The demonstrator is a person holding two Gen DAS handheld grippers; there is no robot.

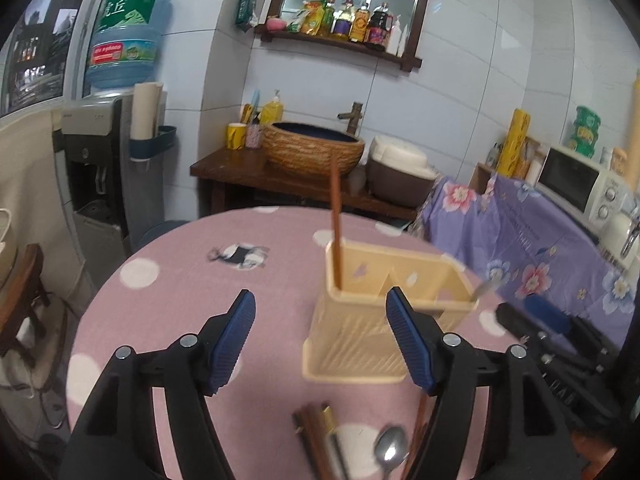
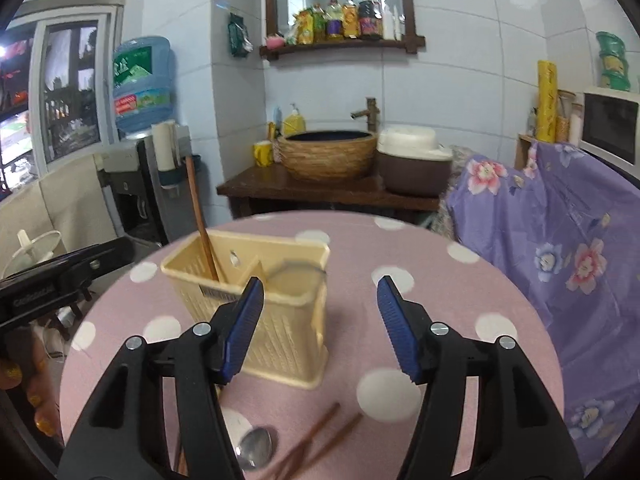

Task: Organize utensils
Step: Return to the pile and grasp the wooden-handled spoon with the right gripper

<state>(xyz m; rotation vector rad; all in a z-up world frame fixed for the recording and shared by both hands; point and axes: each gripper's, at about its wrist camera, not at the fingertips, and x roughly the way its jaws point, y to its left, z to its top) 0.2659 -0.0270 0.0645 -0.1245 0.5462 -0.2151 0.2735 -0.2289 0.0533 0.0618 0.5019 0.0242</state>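
A cream plastic utensil holder [image 1: 372, 320] [image 2: 276, 304] with two compartments stands on the pink polka-dot table [image 1: 168, 280] [image 2: 460, 288]. One brown chopstick [image 1: 335, 224] [image 2: 202, 224] stands in its left compartment. A metal utensil [image 1: 486, 289] leans in the right compartment. On the cloth in front lie brown chopsticks [image 1: 316, 440] [image 2: 320, 436] and a metal spoon [image 1: 390, 450] [image 2: 256, 446]. My left gripper [image 1: 320, 312] is open and empty, just in front of the holder. My right gripper [image 2: 320, 300] is open and empty, to the holder's right front.
The other gripper's black body shows at the right in the left wrist view [image 1: 560, 344] and at the left in the right wrist view [image 2: 60, 280]. A purple floral cloth [image 2: 560, 240] covers furniture on the right. A sink counter [image 2: 320, 188] and water dispenser [image 1: 100, 160] stand behind.
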